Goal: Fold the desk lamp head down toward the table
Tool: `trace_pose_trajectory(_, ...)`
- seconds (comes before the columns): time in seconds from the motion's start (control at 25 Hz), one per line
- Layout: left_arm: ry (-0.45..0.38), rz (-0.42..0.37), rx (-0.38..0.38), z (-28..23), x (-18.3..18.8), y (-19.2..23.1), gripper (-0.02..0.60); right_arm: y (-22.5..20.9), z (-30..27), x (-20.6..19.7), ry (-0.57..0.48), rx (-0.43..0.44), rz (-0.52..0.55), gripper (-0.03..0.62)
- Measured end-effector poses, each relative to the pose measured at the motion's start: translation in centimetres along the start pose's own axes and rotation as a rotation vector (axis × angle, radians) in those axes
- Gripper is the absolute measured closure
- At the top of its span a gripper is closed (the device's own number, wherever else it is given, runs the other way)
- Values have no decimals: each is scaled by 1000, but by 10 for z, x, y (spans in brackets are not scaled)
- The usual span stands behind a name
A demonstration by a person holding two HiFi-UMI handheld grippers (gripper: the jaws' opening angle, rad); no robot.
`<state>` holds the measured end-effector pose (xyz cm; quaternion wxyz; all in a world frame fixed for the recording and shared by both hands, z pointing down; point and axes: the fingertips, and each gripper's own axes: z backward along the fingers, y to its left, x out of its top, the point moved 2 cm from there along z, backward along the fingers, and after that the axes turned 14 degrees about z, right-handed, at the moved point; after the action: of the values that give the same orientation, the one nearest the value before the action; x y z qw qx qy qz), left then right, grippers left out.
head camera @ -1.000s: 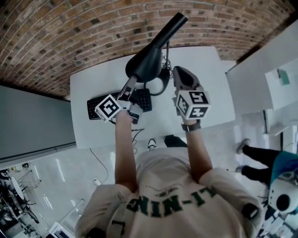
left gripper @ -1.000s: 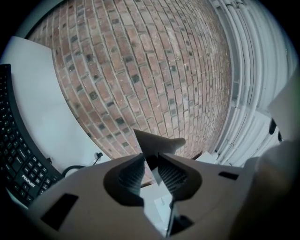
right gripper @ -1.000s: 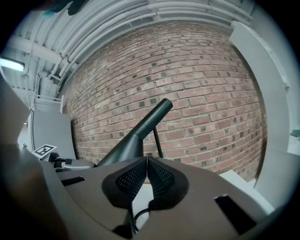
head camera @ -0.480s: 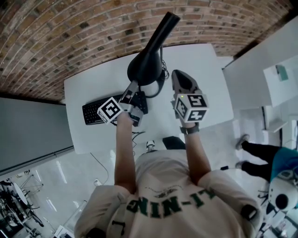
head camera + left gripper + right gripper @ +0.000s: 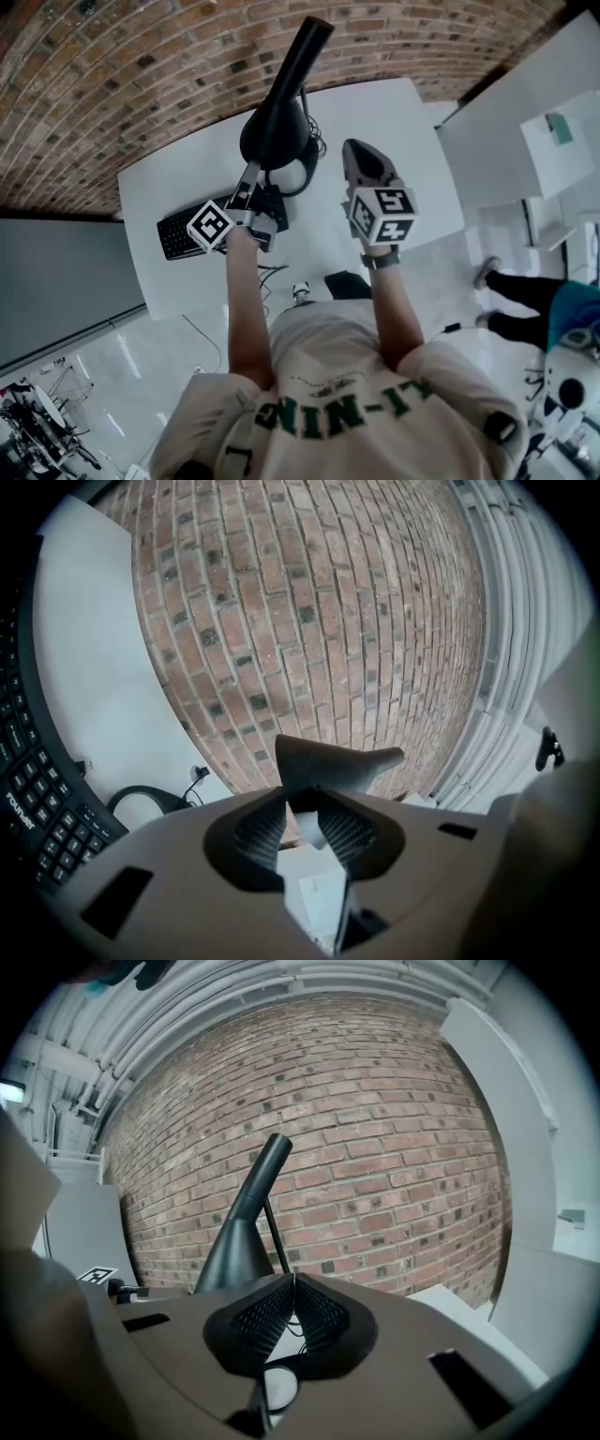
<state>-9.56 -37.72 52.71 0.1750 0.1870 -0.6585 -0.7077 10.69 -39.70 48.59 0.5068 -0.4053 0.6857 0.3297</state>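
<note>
Black desk lamp [image 5: 275,131], white table [image 5: 384,122], red-brown brick wall [image 5: 141,66], seemingly black keyboard [image 5: 174,238]

White table by a brick wall, with a few black things on it.
The table [image 5: 394,141] stands against the wall [image 5: 141,75]. A keyboard [image 5: 173,239] lies near its left front corner. The lamp [image 5: 275,131] stands about the middle, on a ring-shaped foot [image 5: 305,176] just beside the keyboard's right end. A thin cable [image 5: 321,142] lies by the foot, on the wall side.
</note>
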Motion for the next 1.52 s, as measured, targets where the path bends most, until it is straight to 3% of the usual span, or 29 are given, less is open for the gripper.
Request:
trace_pose_trajectory(0.16,14,-45,8,4,-1,1,485,0,1,5,-12,-3,-3,589)
trace_pose_trajectory(0.4,-14,-220,156,21,14,11,446,17,3,21,-44,28,2,589)
trace_pose_trajectory(0.64,-64,-368,199,51,28,-18,423,40,-1,47,-102,71,14,589)
trace_pose_trajectory(0.84,-91,-620,275,71,43,-56,425,72,-10,71,-152,117,36,589)
trace_pose_trajectory(1.2,-234,-1115,409,84,63,-127,434,107,-15,104,-192,134,147,589)
trace_pose_trajectory(1.32,-259,-1175,417,83,64,-141,481,112,-15,110,-196,134,165,589)
trace_pose_trajectory(1.52,-261,-1202,412,76,65,-150,571,113,-13,118,-208,118,199,589)
